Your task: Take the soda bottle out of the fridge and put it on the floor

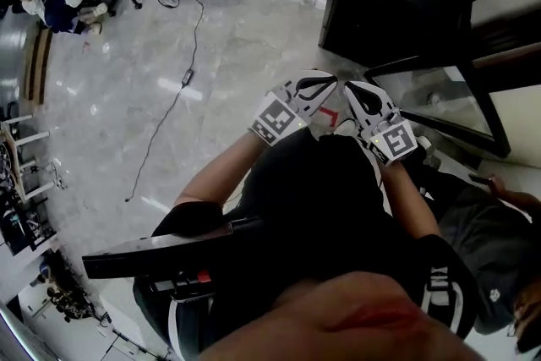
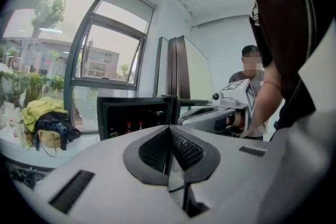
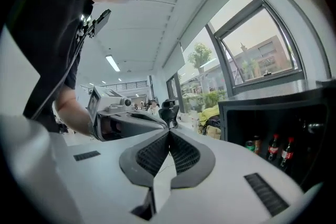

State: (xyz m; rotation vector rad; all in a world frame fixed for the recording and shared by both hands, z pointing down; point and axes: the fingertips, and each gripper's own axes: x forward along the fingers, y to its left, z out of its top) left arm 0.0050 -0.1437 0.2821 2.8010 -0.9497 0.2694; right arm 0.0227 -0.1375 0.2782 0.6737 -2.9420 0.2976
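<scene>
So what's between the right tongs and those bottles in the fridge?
Nothing but air. In the right gripper view the shut right tongs sit apart from the open fridge, whose soda bottles stand inside with no door across them.

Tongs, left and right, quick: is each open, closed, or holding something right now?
The left tongs: closed, nothing held.
The right tongs: closed, nothing held.
</scene>
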